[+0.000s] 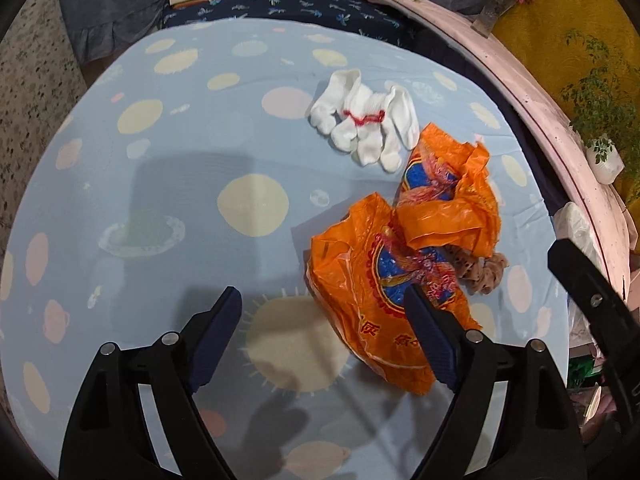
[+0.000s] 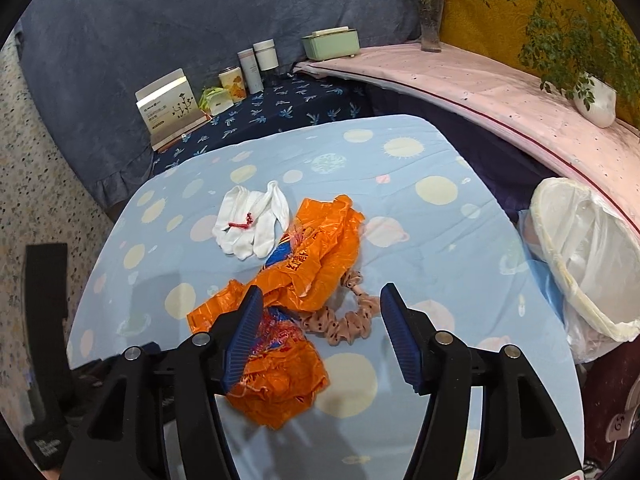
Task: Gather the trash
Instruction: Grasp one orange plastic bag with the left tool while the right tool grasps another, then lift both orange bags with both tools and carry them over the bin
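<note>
Both tools hang over the tabletop (image 2: 440, 240) with fingers spread wide, holding nothing. The left tool (image 1: 324, 336) has the orange bag (image 1: 400, 280) at 1 o'clock. The right tool (image 2: 322, 334) has it at 11 o'clock, touching a scrunchie (image 2: 352, 320). Farther, white gloves (image 2: 250, 226). A lined bin (image 2: 588, 256) sits at 2 o'clock.

Background articles, table surround

Light blue planet-print tablecloth (image 2: 420, 152); navy leaf-print cloth (image 2: 280, 108) behind it, bearing an upright printed box (image 2: 168, 104), a green packet (image 2: 214, 98), an orange-patterned canister (image 2: 233, 82) and two white cylindrical containers (image 2: 258, 62). Pink ledge (image 2: 480, 80) carries a mint-green lidded box (image 2: 332, 44), a glass vase of pink flowers (image 2: 431, 16) and a white-potted green plant (image 2: 592, 96).
</note>
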`<state>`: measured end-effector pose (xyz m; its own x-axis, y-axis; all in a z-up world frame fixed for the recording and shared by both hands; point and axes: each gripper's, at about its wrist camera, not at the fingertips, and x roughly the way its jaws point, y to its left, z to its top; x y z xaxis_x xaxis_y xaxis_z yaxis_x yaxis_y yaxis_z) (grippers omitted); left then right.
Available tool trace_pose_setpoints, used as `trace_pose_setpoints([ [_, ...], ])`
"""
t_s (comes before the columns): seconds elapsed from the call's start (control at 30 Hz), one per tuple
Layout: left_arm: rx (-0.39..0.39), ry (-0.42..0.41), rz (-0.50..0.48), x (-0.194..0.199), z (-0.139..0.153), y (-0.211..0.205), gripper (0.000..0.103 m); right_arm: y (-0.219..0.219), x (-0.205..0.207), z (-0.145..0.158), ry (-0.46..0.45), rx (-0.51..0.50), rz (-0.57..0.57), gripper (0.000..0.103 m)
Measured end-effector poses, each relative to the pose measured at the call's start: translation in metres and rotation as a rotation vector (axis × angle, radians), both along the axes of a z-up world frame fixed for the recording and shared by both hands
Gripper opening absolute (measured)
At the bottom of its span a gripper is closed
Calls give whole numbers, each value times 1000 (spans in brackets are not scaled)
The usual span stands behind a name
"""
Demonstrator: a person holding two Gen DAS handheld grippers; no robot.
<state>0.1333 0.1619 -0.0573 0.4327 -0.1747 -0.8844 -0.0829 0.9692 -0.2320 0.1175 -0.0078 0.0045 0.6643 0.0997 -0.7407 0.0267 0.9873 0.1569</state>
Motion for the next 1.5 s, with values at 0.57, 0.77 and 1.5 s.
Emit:
trace_pose_setpoints([
  [0.57, -7, -36, -42, 20, -2, -9, 9, 6, 31, -26, 52, 1, 4, 59],
  [0.77, 42, -78, 7, 25, 14, 10, 9, 13, 47, -31, 58, 17, 14, 59],
  [1.5, 62, -167, -2, 28, 49, -1, 9, -11, 35, -8, -8, 30, -22, 20],
])
